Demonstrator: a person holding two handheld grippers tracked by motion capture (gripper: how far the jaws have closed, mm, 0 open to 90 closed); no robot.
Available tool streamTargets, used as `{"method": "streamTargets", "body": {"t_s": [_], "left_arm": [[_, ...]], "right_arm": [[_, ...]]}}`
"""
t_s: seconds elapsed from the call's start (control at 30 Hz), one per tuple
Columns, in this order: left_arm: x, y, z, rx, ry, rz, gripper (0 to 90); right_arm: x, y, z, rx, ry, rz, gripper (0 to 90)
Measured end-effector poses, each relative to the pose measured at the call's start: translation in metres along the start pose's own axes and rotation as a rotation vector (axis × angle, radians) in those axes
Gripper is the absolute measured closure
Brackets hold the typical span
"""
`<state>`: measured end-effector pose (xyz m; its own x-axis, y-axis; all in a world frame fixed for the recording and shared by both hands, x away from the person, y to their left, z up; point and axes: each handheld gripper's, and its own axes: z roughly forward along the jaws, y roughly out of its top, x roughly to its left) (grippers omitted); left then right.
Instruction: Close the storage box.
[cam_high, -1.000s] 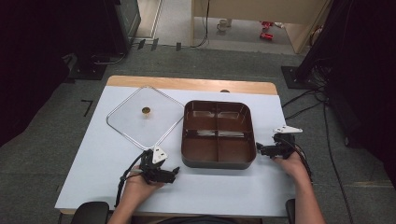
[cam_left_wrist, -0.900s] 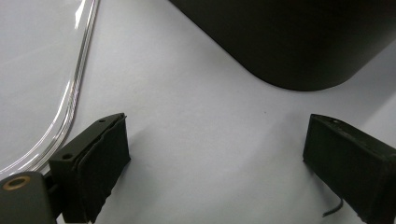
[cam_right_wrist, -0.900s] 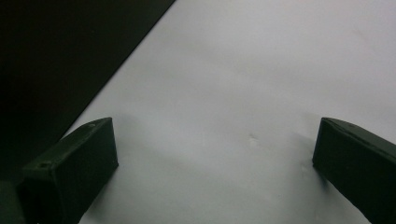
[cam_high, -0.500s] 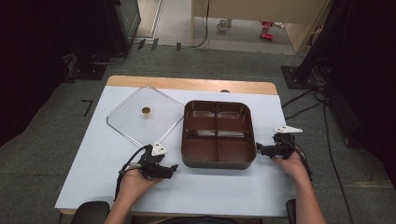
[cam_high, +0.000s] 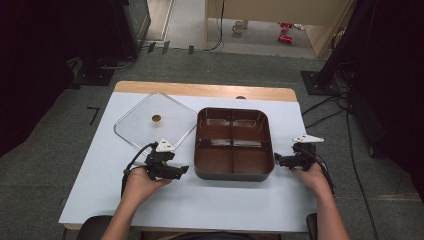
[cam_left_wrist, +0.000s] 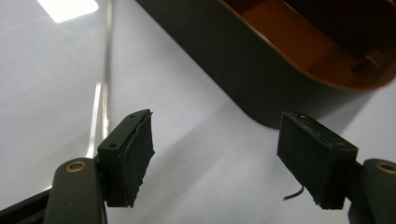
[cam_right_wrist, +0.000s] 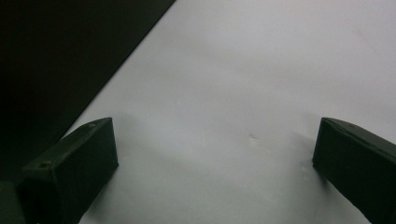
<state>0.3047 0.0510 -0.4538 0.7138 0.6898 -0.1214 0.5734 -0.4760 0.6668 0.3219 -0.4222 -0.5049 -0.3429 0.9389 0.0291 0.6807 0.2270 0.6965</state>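
A dark brown tray (cam_high: 233, 175) with four compartments sits mid-table. Left of it lies a clear square lid (cam_high: 137, 132) with a small brown knob (cam_high: 156, 118). My left gripper (cam_high: 182, 171) hovers at the tray's front left corner, pointing at it. In the left gripper view the left gripper (cam_left_wrist: 217, 135) has just been closing partway, its jaws still apart with only bare table between them, and the tray wall (cam_left_wrist: 224, 60) is just ahead. My right gripper (cam_high: 278, 160) rests by the tray's right side. In the right gripper view the right gripper (cam_right_wrist: 215, 140) stands wide open over the white table.
The white table top (cam_high: 200, 210) has a wooden strip (cam_high: 205, 90) along its far edge. The lid's edge (cam_left_wrist: 106, 70) runs left of my left jaws. The tray's dark wall (cam_right_wrist: 60, 56) is close on the left of my right jaws.
My left gripper has lifted a little off the table beside the tray corner, and its jaws have narrowed. The right gripper has not moved.
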Motion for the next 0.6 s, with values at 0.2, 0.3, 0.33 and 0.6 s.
{"method": "streamTargets", "body": {"t_s": [0.2,0.3,0.33,0.6], "left_arm": [[0.014,0.013,-0.005,-0.032,0.037,0.018,31.2],[0.02,0.018,-0.006,-0.043,0.048,0.011,31.5],[0.024,0.02,-0.007,-0.05,0.052,0.007,32.1],[0.049,0.03,-0.003,-0.06,0.084,-0.026,33.7]], "right_arm": [[0.0,0.0,0.0,0.0,0.0,-0.001,0.0],[0.0,0.0,0.0,0.0,0.0,0.0,0.0],[0.0,0.0,0.0,-0.001,-0.001,-0.001,0.0],[0.0,0.0,0.0,-0.001,0.0,-0.001,0.0]]}}
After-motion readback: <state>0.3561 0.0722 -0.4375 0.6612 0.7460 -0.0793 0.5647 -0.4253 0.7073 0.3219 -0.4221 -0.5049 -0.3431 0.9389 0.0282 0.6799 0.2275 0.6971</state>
